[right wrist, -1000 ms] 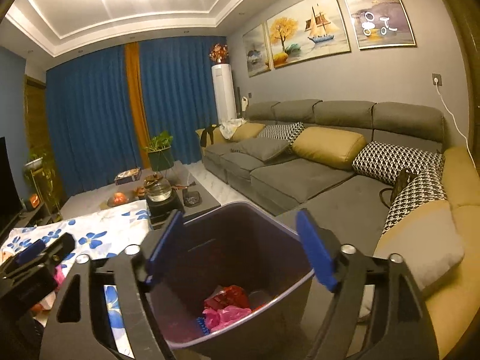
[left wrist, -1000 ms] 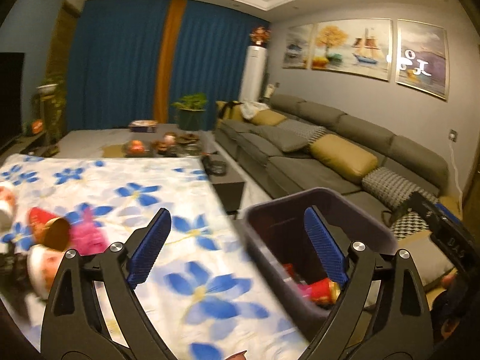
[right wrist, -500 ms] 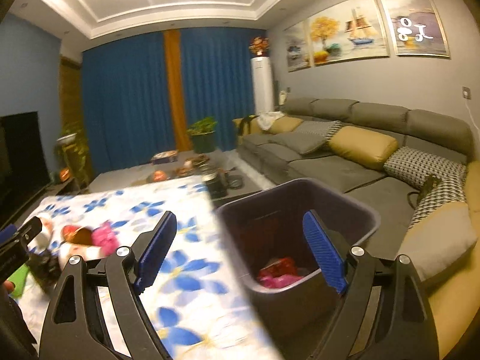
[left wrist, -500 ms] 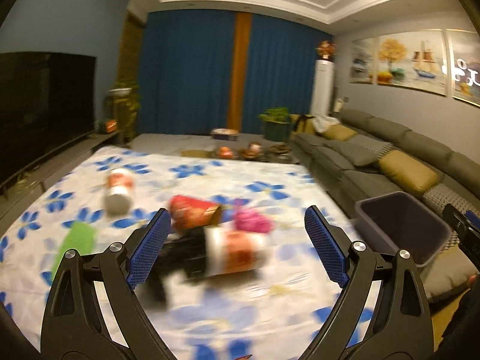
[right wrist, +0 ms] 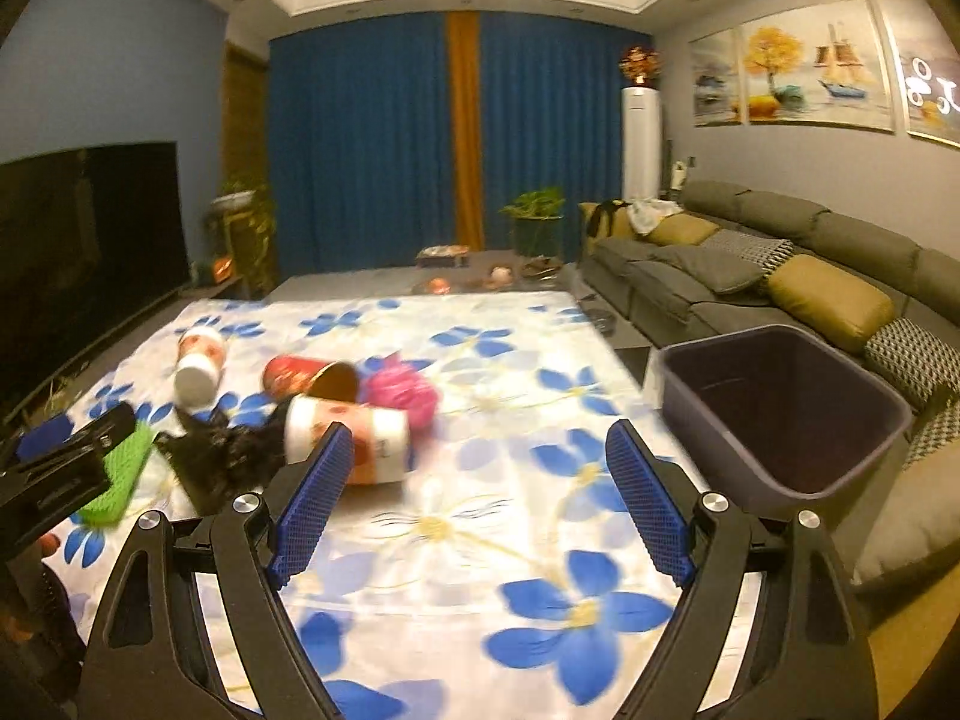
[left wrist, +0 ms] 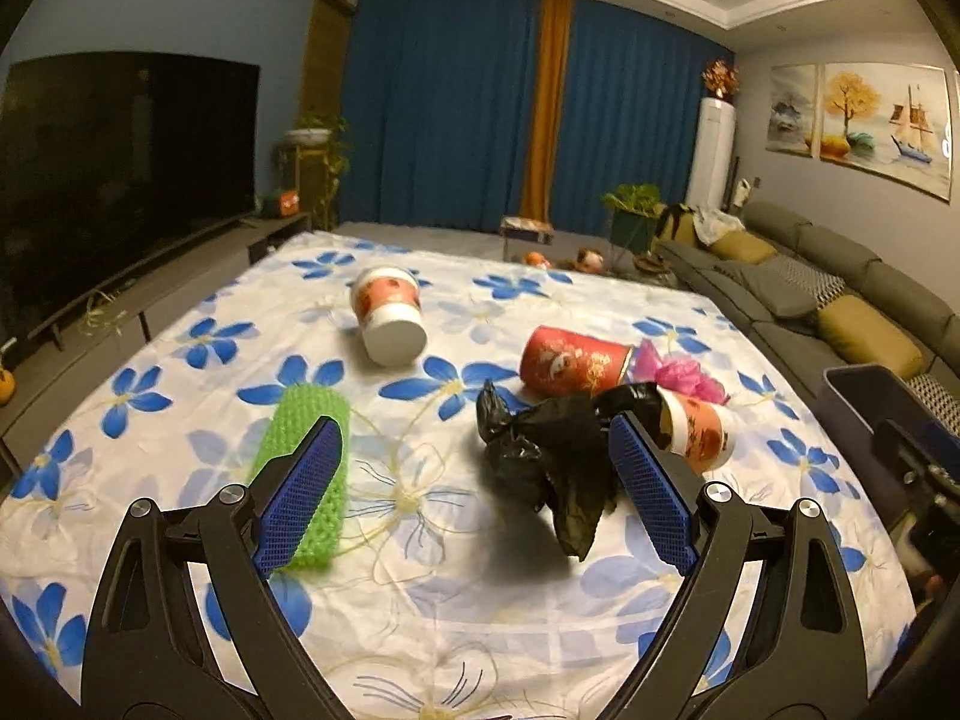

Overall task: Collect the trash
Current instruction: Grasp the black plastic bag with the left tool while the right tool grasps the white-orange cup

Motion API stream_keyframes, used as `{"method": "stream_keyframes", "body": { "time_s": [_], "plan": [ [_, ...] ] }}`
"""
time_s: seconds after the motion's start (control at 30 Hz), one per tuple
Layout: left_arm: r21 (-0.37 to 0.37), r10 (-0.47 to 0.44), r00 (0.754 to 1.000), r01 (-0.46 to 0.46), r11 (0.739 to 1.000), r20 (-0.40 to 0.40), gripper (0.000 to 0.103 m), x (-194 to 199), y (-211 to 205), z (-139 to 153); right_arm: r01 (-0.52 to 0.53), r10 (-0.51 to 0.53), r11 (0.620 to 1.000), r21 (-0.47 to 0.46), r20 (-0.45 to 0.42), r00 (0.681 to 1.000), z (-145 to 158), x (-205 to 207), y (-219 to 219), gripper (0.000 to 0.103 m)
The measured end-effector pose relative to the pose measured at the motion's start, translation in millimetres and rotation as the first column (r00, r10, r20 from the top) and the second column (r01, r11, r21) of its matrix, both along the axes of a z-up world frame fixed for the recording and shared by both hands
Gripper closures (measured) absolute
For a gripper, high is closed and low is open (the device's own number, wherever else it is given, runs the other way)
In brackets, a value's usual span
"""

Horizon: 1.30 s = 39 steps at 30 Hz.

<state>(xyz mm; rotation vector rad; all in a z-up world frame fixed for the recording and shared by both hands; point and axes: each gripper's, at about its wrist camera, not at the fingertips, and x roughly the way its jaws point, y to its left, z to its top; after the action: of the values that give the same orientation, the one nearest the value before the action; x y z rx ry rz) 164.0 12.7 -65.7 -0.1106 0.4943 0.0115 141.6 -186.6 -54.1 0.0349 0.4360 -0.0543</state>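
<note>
Left wrist view: my left gripper (left wrist: 474, 504) hangs with jaws wide and empty before the black bag (left wrist: 549, 456); light, limp, crinkly, so I'd pinch its bunched middle.

You're working in dim, warm ceiling light; fisheye edges are bending and vignetting, the right view blurring.

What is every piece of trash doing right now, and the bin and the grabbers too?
White cup: lying on its side on the flowered cloth.
Red can: tipped over.
Orange-and-white cup: on its side, against the black bag.
Black bag: crumpled.
Pink wad: scrunched up.
Green sponge: lying flat.
Bin: upright, open-topped.
Left gripper: open, empty.
Right gripper: open, empty.
</note>
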Motion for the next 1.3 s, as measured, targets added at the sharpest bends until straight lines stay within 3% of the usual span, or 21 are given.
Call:
{"method": "stream_keyframes", "body": {
  "time_s": [0.07, 0.17, 0.23, 0.33, 0.4, 0.43, 0.57, 0.73, 0.87, 1.13, 1.3],
  "plan": [
    [-0.016, -0.031, 0.999, 0.031, 0.999, -0.031, 0.015, 11.4, -1.4, -7.5, -0.014, 0.014, 1.0, -0.007, -0.01, 1.0, -2.7, 6.8, 10.0, 0.019],
    [-0.048, -0.076, 0.993, 0.072, 0.996, -0.093, 0.028, 30.3, -6.2, -18.1, -0.033, 0.032, 0.999, -0.014, -0.03, 0.999, -8.8, 13.0, 19.6, 0.019],
    [-0.05, -0.095, 0.987, 0.089, 0.995, -0.132, 0.041, 41.3, -9.2, -27.9, -0.046, 0.045, 0.999, -0.029, -0.044, 0.998, -13.1, 18.9, 27.2, 0.019],
    [-0.084, -0.133, 0.972, 0.119, 0.989, -0.194, 0.068, 54.5, -8.2, -42.3, -0.065, 0.062, 0.997, -0.041, -0.065, 0.996, -18.8, 29.2, 37.2, 0.02],
    [-0.108, -0.149, 0.967, 0.129, 0.986, -0.208, 0.095, 57.4, -4.2, -47.8, -0.075, 0.071, 0.996, -0.049, -0.077, 0.995, -21.7, 35.8, 43.6, 0.021],
    [-0.112, -0.152, 0.966, 0.13, 0.985, -0.209, 0.1, 58.1, -2.4, -49.1, -0.082, 0.077, 0.995, -0.053, -0.086, 0.993, -23.7, 40.1, 47.9, 0.022],
    [-0.15, -0.143, 0.974, 0.117, 0.982, -0.178, 0.103, 51.2, 10.9, -45.1, -0.101, 0.094, 0.993, -0.064, -0.115, 0.989, -30.8, 51.3, 59.9, 0.026],
    [-0.143, -0.031, 0.997, 0.021, 0.989, -0.065, 0.103, 23.9, 40.4, -16.0, -0.112, 0.1, 0.991, -0.07, -0.163, 0.982, -43.5, 67.3, 71.6, 0.035],
    [-0.157, 0.007, 1.0, -0.01, 0.988, -0.018, 0.103, 9.5, 61.3, -2.5, -0.105, 0.088, 0.991, -0.082, -0.191, 0.978, -50.2, 79.2, 80.2, 0.043],
    [-0.163, -0.028, 1.0, 0.03, 0.986, 0.013, 0.103, -3.3, 61.7, 5.5, -0.082, 0.054, 0.991, -0.109, -0.24, 0.969, -57.7, 81.7, 78.2, 0.087],
    [-0.154, -0.054, 0.998, 0.058, 0.986, 0.03, 0.103, -8.9, 56.5, 7.2, -0.066, 0.043, 0.992, -0.107, -0.209, 0.977, -50.9, 62.0, 59.9, 0.099]
  ]
}}
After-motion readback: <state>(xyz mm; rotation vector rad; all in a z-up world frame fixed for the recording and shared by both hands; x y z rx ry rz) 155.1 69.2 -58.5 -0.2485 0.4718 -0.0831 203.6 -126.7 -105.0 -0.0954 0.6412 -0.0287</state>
